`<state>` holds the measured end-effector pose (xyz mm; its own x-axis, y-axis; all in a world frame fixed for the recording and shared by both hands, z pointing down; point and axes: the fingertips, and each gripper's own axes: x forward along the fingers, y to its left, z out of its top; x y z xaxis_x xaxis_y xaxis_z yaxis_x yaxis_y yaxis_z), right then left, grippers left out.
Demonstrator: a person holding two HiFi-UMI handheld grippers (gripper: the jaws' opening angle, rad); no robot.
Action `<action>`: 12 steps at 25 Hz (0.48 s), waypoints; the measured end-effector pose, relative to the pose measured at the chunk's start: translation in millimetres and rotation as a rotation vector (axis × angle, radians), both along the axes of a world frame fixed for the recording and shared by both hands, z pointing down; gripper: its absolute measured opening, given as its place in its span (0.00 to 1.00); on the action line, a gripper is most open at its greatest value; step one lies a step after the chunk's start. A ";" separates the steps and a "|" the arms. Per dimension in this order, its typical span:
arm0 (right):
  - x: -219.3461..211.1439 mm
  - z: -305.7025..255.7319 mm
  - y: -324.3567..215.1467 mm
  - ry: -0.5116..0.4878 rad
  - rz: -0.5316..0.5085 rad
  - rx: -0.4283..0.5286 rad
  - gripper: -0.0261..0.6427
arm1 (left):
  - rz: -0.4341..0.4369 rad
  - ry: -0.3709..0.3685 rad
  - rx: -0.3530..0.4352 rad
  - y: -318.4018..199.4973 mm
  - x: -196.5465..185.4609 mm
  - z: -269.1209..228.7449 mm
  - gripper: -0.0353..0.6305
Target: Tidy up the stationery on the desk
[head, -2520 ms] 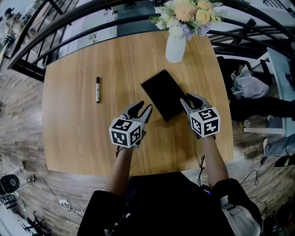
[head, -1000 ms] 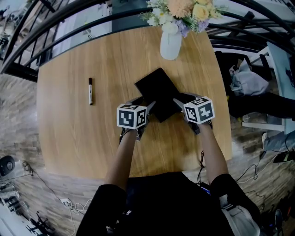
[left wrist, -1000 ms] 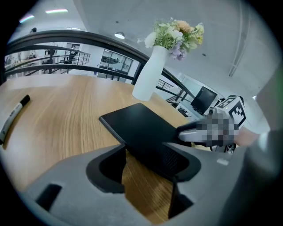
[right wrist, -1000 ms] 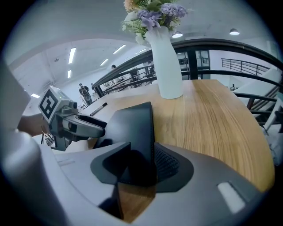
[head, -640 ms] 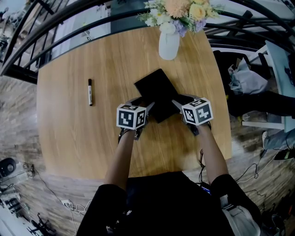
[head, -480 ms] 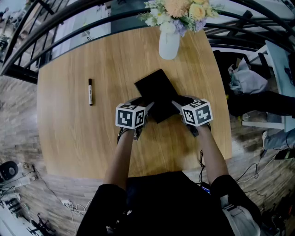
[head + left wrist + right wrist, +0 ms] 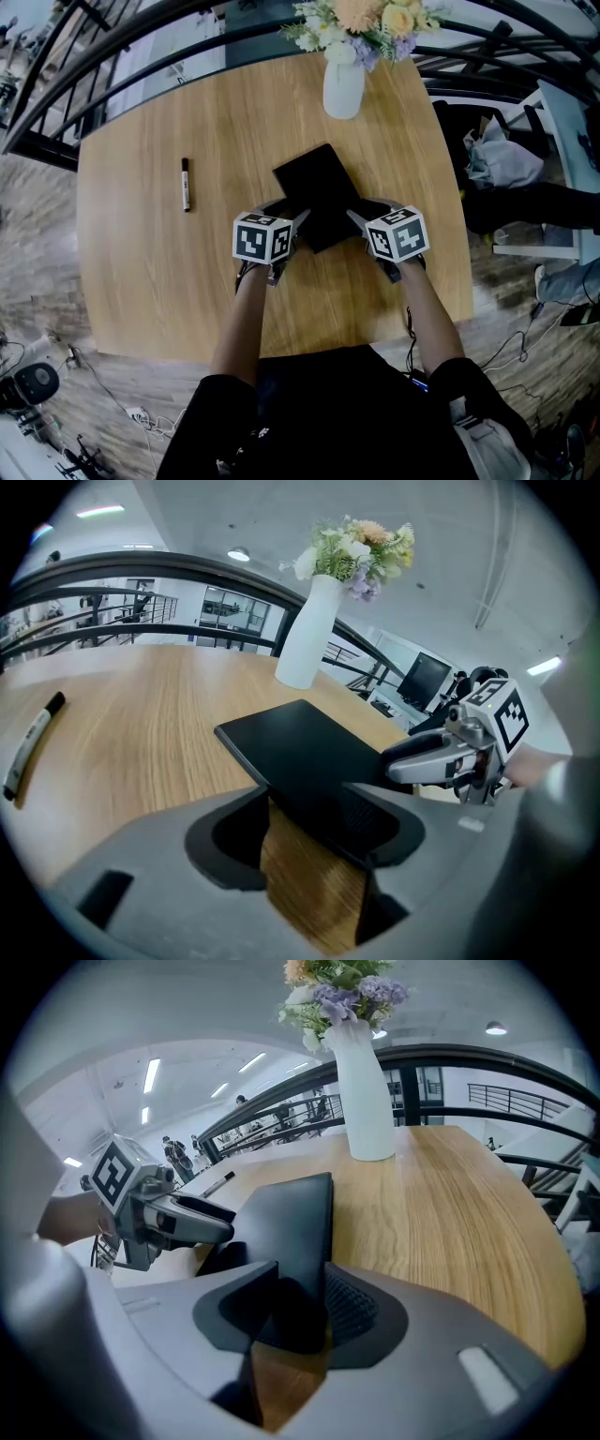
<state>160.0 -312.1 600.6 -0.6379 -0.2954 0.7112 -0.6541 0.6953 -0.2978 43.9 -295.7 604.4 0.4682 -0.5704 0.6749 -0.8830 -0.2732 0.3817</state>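
Observation:
A black notebook [image 7: 319, 192] lies flat on the wooden desk [image 7: 141, 253], turned like a diamond. My left gripper [image 7: 291, 217] is at its near-left edge, jaws open. In the left gripper view the notebook [image 7: 300, 752] reaches between my jaws [image 7: 314, 817] and rests against the right pad; the left one stands apart from it. My right gripper [image 7: 366, 211] is at the notebook's right corner, also open. There the notebook [image 7: 291, 1213] fills the gap between the jaws [image 7: 295, 1302]. A black-capped marker [image 7: 186, 184] lies far left on the desk.
A white vase [image 7: 344, 86] with flowers stands at the desk's far edge, just beyond the notebook. A black railing [image 7: 112, 37] curves behind the desk. Right of the desk are a dark chair and a grey bag [image 7: 506, 169].
Both grippers have come forward from the desk's near side and now flank the notebook's near end. The notebook and the marker have kept their places on the desk.

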 end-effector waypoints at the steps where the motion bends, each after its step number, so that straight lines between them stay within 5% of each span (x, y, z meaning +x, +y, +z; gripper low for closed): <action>1: -0.4 0.0 1.9 0.001 0.001 0.001 0.26 | 0.001 -0.002 0.001 1.3 -0.4 0.1 0.40; 12: -7.5 -0.6 22.3 0.016 -0.032 -0.003 0.25 | 0.003 -0.022 0.004 17.4 -7.9 0.1 0.40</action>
<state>152.5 -289.8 600.0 -0.6356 -0.2725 0.7223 -0.6361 0.7150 -0.2900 36.0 -278.3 604.5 0.4551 -0.5717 0.6827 -0.8903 -0.2779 0.3608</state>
